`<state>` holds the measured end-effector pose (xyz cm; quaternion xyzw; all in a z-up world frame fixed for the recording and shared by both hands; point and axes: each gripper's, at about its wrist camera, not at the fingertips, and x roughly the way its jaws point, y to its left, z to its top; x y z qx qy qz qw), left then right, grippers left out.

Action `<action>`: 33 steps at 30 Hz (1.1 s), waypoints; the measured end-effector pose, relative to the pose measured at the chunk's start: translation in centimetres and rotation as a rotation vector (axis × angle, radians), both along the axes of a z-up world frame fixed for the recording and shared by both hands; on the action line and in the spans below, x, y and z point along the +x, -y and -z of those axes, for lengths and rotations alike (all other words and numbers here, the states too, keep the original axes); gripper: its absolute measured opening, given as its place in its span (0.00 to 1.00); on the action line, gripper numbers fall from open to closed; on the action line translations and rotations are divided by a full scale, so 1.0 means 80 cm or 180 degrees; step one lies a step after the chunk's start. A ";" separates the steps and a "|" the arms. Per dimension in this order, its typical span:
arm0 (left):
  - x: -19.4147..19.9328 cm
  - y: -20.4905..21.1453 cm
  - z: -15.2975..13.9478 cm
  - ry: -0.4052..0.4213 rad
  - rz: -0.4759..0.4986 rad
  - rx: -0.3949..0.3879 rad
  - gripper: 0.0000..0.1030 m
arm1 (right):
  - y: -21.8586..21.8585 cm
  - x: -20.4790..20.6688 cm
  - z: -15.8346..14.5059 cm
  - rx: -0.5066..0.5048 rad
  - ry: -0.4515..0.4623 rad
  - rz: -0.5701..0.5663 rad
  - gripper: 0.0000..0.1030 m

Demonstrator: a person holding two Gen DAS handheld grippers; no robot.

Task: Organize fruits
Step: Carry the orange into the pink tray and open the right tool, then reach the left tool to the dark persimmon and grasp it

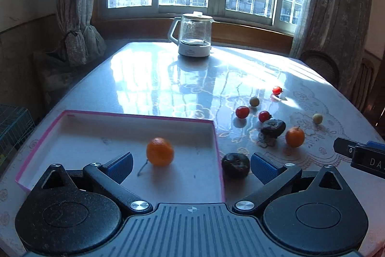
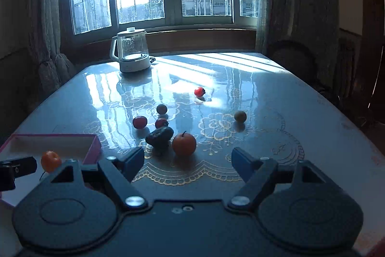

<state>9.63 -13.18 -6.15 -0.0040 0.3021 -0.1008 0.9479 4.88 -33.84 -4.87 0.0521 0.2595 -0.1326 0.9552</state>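
Over the pink-rimmed tray (image 1: 120,115), my left gripper (image 1: 191,164) hangs with jaws spread wide, holding nothing; one orange (image 1: 160,151) lies inside. My right gripper (image 2: 187,159) is equally released above the desk (image 2: 276,112), the second orange (image 2: 184,143) just ahead.

A glossy counter (image 2: 276,98) with a floral lace pattern carries a glass kettle (image 2: 131,49), a pink-rimmed box (image 1: 120,116), scattered cherry tomatoes (image 2: 140,122), an orange (image 2: 184,143) and dark dried fruit (image 2: 159,135).

White letters "DA" on right tongs (image 1: 361,155) body.
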 end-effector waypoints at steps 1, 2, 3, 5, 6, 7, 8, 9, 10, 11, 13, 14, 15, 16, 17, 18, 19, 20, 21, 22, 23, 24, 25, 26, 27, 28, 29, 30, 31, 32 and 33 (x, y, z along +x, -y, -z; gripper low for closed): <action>-0.008 0.025 0.006 -0.0049 0.0091 -0.0039 1.00 | 0.013 -0.006 0.000 -0.0005 0.0000 0.0018 0.77; -0.011 0.044 0.010 -0.0083 0.0165 -0.0054 1.00 | 0.023 -0.010 -0.001 -0.0008 0.0000 0.0027 0.77; -0.015 0.061 0.013 -0.0107 0.0221 -0.0057 1.00 | 0.035 -0.015 -0.002 -0.0014 -0.0005 0.0040 0.77; -0.024 0.094 0.022 -0.0161 0.0382 -0.0087 1.00 | 0.057 -0.022 -0.001 -0.0009 -0.0024 0.0072 0.77; -0.025 0.105 0.026 -0.0194 0.0432 -0.0093 1.00 | 0.065 -0.024 -0.001 -0.0003 -0.0022 0.0089 0.77; -0.026 0.117 0.031 -0.0247 0.0473 -0.0087 1.00 | 0.074 -0.027 -0.001 0.0003 -0.0018 0.0109 0.77; -0.024 0.124 0.036 -0.0290 0.0479 -0.0068 1.00 | 0.082 -0.032 0.000 0.0012 -0.0017 0.0124 0.77; -0.023 0.128 0.039 -0.0331 0.0473 -0.0056 1.00 | 0.088 -0.034 0.001 0.0023 -0.0017 0.0137 0.77; -0.016 0.131 0.046 -0.0408 0.0462 -0.0044 1.00 | 0.094 -0.034 0.002 0.0040 -0.0015 0.0147 0.77; -0.012 0.131 0.051 -0.0470 0.0422 -0.0031 1.00 | 0.098 -0.035 0.004 0.0063 -0.0010 0.0158 0.77; -0.001 0.118 0.060 -0.0570 0.0268 -0.0022 1.00 | 0.104 -0.033 0.006 0.0116 -0.0003 0.0159 0.77; 0.004 0.110 0.064 -0.0591 0.0176 -0.0015 1.00 | 0.105 -0.032 0.007 0.0129 -0.0002 0.0157 0.77; 0.004 0.105 0.064 -0.0550 0.0209 -0.0028 1.00 | 0.106 -0.034 0.009 0.0143 -0.0002 0.0138 0.77; 0.006 0.102 0.064 -0.0495 0.0141 0.0086 1.00 | 0.106 -0.032 0.010 0.0152 -0.0004 0.0124 0.77; 0.008 0.099 0.064 -0.0459 0.0146 0.0127 1.00 | 0.103 -0.027 0.011 0.0163 -0.0007 0.0102 0.77; 0.009 0.096 0.064 -0.0452 0.0121 0.0151 1.00 | 0.102 -0.024 0.013 0.0174 -0.0009 0.0079 0.77; 0.014 0.090 0.066 -0.0447 0.0048 0.0182 1.00 | 0.101 -0.021 0.014 0.0190 -0.0014 0.0053 0.77; 0.018 0.085 0.067 -0.0436 0.0007 0.0197 1.00 | 0.098 -0.018 0.014 0.0204 -0.0019 0.0032 0.77; 0.019 0.082 0.068 -0.0419 -0.0009 0.0213 1.00 | 0.095 -0.015 0.015 0.0220 -0.0018 0.0001 0.77; 0.028 0.080 0.068 -0.0407 -0.0005 0.0220 1.00 | 0.092 -0.013 0.016 0.0231 -0.0018 -0.0033 0.77; 0.031 0.079 0.067 -0.0397 0.0004 0.0202 1.00 | 0.089 -0.010 0.017 0.0237 -0.0021 -0.0064 0.77; 0.034 0.080 0.066 -0.0362 0.0003 0.0190 1.00 | 0.086 -0.007 0.017 0.0241 -0.0028 -0.0087 0.77; 0.040 0.084 0.064 -0.0296 0.0004 0.0203 1.00 | 0.083 -0.004 0.018 0.0247 -0.0034 -0.0106 0.77; 0.043 0.088 0.063 -0.0245 0.0023 0.0229 1.00 | 0.081 -0.001 0.018 0.0261 -0.0033 -0.0120 0.77; 0.046 0.092 0.064 -0.0229 0.0038 0.0250 1.00 | 0.079 0.000 0.018 0.0272 -0.0032 -0.0130 0.77; 0.051 0.096 0.066 -0.0238 0.0062 0.0245 0.99 | 0.077 0.001 0.017 0.0279 -0.0032 -0.0139 0.77; 0.054 0.099 0.068 -0.0258 0.0068 0.0230 0.99 | 0.077 0.002 0.017 0.0277 -0.0031 -0.0145 0.77; 0.058 0.102 0.070 -0.0278 0.0066 0.0231 0.99 | 0.076 0.002 0.016 0.0264 -0.0028 -0.0147 0.78; 0.059 0.104 0.072 -0.0285 0.0063 0.0227 0.99 | 0.076 0.002 0.015 0.0254 -0.0026 -0.0145 0.78; 0.059 0.106 0.073 -0.0280 0.0057 0.0214 0.99 | 0.078 0.002 0.014 0.0246 -0.0025 -0.0139 0.78; 0.059 0.108 0.074 -0.0267 0.0050 0.0204 0.99 | 0.080 0.001 0.013 0.0245 -0.0023 -0.0131 0.79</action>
